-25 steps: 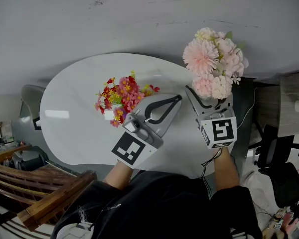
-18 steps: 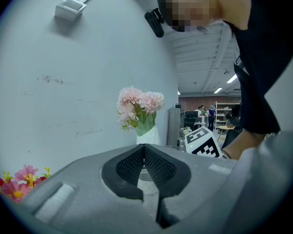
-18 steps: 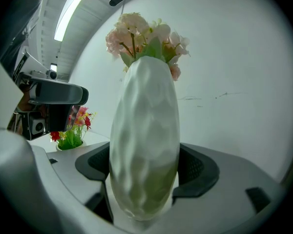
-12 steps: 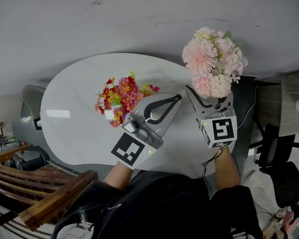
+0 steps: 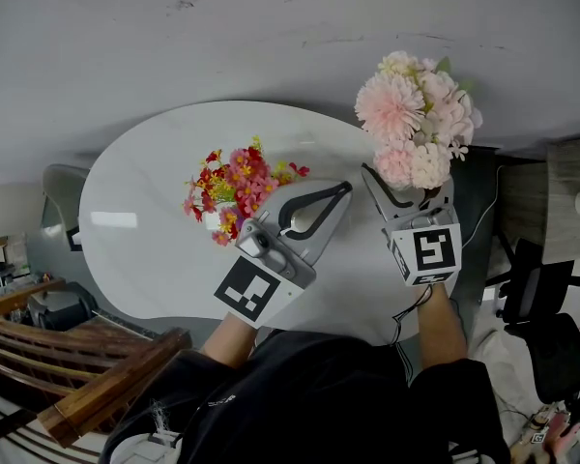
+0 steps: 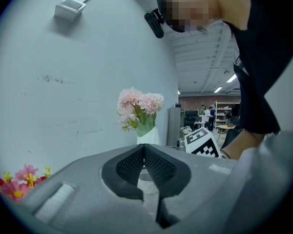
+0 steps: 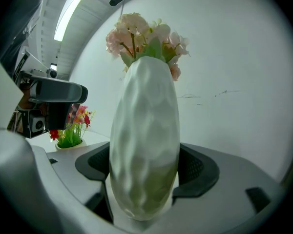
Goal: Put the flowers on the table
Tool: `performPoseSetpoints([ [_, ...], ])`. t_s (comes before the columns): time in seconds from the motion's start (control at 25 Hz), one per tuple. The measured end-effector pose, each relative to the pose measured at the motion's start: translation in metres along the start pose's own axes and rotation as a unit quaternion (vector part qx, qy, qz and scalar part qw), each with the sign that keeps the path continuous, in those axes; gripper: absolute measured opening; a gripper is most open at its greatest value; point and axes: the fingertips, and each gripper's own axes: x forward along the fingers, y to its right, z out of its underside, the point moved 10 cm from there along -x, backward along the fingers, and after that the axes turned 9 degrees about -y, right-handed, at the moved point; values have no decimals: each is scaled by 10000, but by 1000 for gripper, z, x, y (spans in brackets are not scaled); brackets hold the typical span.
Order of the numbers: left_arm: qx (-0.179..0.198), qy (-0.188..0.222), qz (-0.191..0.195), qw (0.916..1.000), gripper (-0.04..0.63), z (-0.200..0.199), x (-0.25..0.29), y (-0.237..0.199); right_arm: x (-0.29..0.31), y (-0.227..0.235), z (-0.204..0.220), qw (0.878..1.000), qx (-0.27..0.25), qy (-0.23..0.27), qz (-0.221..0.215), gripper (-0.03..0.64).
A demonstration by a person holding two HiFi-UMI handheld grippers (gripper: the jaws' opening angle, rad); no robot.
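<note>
A bunch of pale pink flowers stands in a white ribbed vase. My right gripper is shut on the vase's belly and holds it upright over the right end of the white oval table. Whether its base touches the top is hidden. A small pot of red and pink flowers stands mid-table. My left gripper hovers just right of that pot, shut with nothing in it. The left gripper view shows the left gripper aimed at the pink flowers.
A grey wall runs behind the table. Right of the table are a dark cabinet and a black office chair. Wooden slats lie at the lower left. A person's dark sleeves fill the near edge.
</note>
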Motion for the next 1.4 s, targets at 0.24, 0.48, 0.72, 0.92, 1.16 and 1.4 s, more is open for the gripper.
performPoseSetpoints([
  [0.24, 54, -6, -9, 10000, 5, -1, -1, 0, 0, -2, 0, 10000, -26, 21, -6, 383],
  [0.48, 41, -22, -18, 10000, 5, -4, 1, 0, 0, -1, -2, 9999, -135, 30, -46, 383],
  [0.72, 55, -25, -2, 10000, 5, -6, 9, 2, 1, 3, -1, 9997, -228, 25, -9, 383],
  [0.92, 9, -28, -7, 10000, 5, -6, 9, 1, 2, 5, -1, 9996, -265, 35, 14, 383],
  [1.16, -34, -52, -10, 10000, 5, -5, 10, 0, 5, 7, 0, 9994, -330, 124, 23, 383],
  [1.4, -12, -41, -16, 10000, 5, -6, 11, 1, 6, 8, 2, 9992, -359, 150, 71, 383],
])
